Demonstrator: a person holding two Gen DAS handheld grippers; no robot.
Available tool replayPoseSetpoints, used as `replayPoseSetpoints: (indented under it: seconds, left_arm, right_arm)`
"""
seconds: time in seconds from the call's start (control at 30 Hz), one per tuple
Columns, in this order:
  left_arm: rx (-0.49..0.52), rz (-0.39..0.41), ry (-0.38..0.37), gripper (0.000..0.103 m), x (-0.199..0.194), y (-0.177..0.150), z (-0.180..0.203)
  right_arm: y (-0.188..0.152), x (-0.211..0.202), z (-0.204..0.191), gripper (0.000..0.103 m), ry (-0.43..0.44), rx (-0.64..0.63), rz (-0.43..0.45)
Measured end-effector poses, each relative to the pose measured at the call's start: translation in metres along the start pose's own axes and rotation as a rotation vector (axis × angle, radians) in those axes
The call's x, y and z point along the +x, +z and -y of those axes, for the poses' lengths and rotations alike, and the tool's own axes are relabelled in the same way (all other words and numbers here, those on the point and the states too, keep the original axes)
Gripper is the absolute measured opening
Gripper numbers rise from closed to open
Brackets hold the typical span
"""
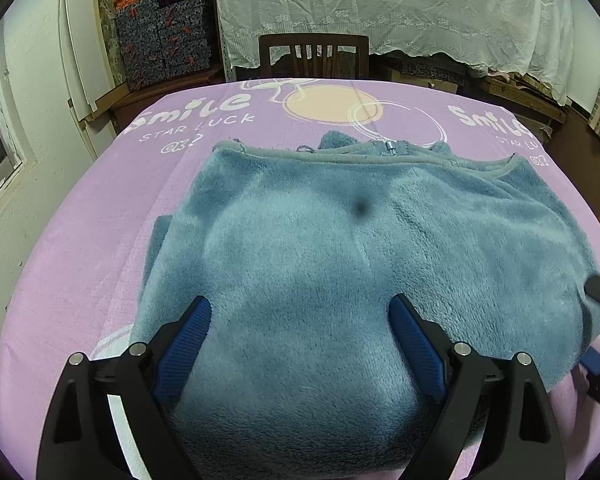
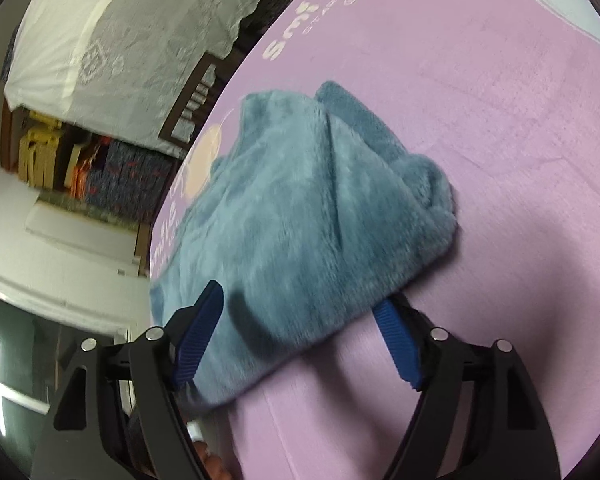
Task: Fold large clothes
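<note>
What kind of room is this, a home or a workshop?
Probably a home room used partly for storage: a table under a pink printed cover, a wooden chair behind it, stacked patterned boxes and a lace cloth over shelves.

The left wrist view looks steeply down from close above the near edge of the pink-covered table [image 1: 100,208], facing its far edge and a wooden chair [image 1: 314,56]. The right wrist view is rolled sideways, equally close. Both share the blue fleece garment [image 1: 320,248] and that chair.
</note>
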State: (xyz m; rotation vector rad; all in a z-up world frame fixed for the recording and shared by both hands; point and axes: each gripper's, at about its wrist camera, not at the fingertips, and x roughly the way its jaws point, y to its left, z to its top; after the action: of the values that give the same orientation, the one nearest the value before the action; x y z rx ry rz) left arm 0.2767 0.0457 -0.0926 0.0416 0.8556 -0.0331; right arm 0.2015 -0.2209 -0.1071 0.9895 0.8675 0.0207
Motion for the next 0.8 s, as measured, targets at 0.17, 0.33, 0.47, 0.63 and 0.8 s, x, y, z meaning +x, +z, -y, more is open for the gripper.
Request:
replayPoseSetpoints:
  seconds: [0.17, 0.33, 0.47, 0.63, 0.8]
  left_arm:
    - [-0.001, 0.000, 0.002, 0.091, 0.000, 0.000, 0.000]
    - [-0.013, -0.007, -0.006, 0.091, -0.002, -0.001, -0.002]
    - [0.000, -0.010, -0.002, 0.091, -0.002, -0.001, -0.001]
    - [0.030, -0.008, 0.026, 0.093, 0.001, -0.001, 0.005]
    - [0.033, -0.025, 0.020, 0.092, 0.002, 0.001, 0.005]
  right_arm:
    - [0.020, 0.003, 0.009, 0.074, 0.003, 0.062, 0.115]
    - [0.017, 0.004, 0.005, 0.072, 0.022, -0.005, 0.138]
    - [0.016, 0.005, 0.010, 0.055, 0.012, -0.018, 0.141]
    - [0.011, 0.008, 0.007, 0.054, -0.030, -0.081, 0.153]
    - [0.012, 0.010, 0.004, 0.046, -0.052, -0.113, 0.159]
